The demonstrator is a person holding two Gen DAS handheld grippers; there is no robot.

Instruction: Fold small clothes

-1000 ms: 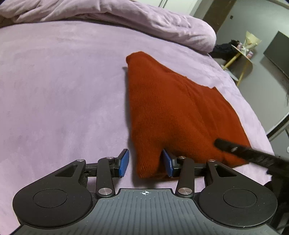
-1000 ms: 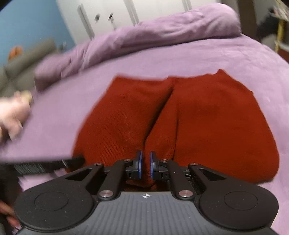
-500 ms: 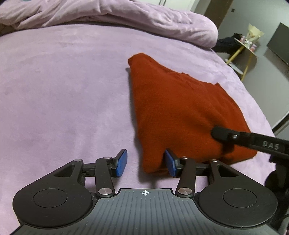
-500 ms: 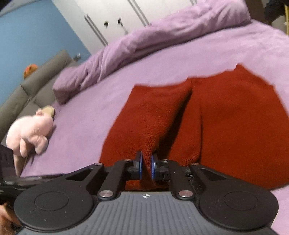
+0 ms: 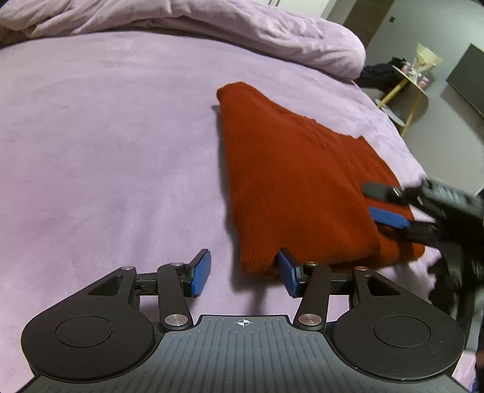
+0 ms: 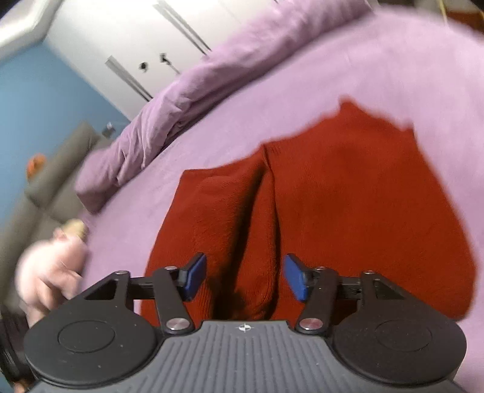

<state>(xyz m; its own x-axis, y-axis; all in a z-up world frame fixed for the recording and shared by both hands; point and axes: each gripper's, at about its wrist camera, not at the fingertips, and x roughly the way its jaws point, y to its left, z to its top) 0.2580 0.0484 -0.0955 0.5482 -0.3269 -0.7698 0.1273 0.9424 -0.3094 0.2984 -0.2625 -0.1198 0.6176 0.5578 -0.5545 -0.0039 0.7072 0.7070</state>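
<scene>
A rust-red knitted garment (image 5: 296, 181) lies folded on the purple bed (image 5: 106, 151). My left gripper (image 5: 244, 273) is open just in front of its near left corner; the right pad touches the cloth edge. My right gripper (image 6: 244, 278) is open above the garment (image 6: 348, 211), its jaws standing either side of a raised fold (image 6: 257, 257) that lies loose between them. The right gripper also shows in the left wrist view (image 5: 384, 205), open over the garment's right edge.
A bunched purple duvet (image 5: 211, 27) lies along the bed's far side. A pink plush toy (image 6: 51, 266) and a grey sofa (image 6: 45, 187) sit at the left. A small yellow-legged side table (image 5: 414, 81) stands beyond the bed's right edge.
My right gripper has opened and let go of the red fold it was pinching. My left gripper has stayed open at the garment's corner.
</scene>
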